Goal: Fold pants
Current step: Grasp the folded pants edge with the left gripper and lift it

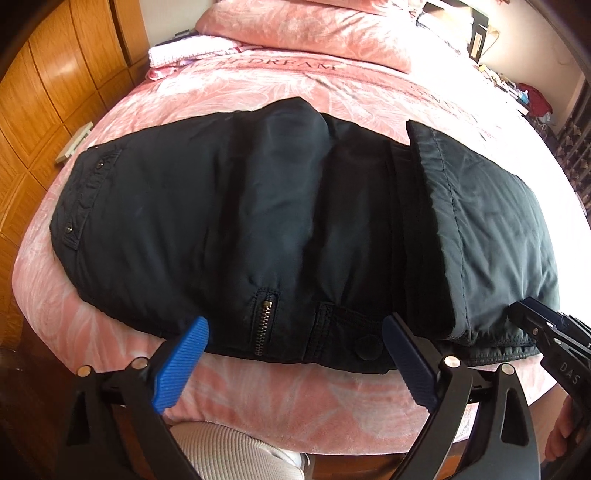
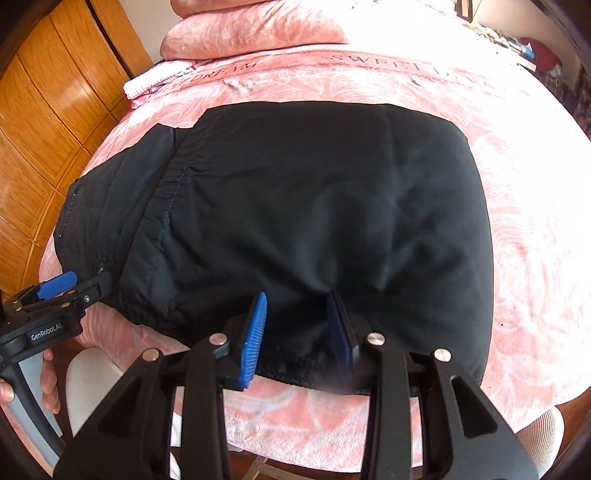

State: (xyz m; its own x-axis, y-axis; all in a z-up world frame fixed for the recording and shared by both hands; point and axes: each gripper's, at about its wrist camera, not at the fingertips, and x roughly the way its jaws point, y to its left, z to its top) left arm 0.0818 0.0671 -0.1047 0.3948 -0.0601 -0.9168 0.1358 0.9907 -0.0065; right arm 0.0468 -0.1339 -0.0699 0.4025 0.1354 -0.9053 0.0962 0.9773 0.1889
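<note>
Two grippers at your black pants (image 1: 229,206).
Folded on the pink bed (image 1: 332,85); both jaws spread at the near hem.

One pair of black pants (image 1: 258,206) is being shown, folded on one pink bed cover (image 1: 332,85). Two grippers are being counted: left gripper (image 1: 295,354), right gripper (image 2: 295,332). One pink pillow (image 1: 314,29) and one folded white towel (image 1: 184,51) are being seen behind.

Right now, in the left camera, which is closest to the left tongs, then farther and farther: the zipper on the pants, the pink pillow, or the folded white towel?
Starting from the left tongs:
1. Zipper, on the pants' near edge, between the tongs' fingers.
2. White towel, far back on the left.
3. Pink pillow, at the head of the bed, slightly beyond the towel.
</note>
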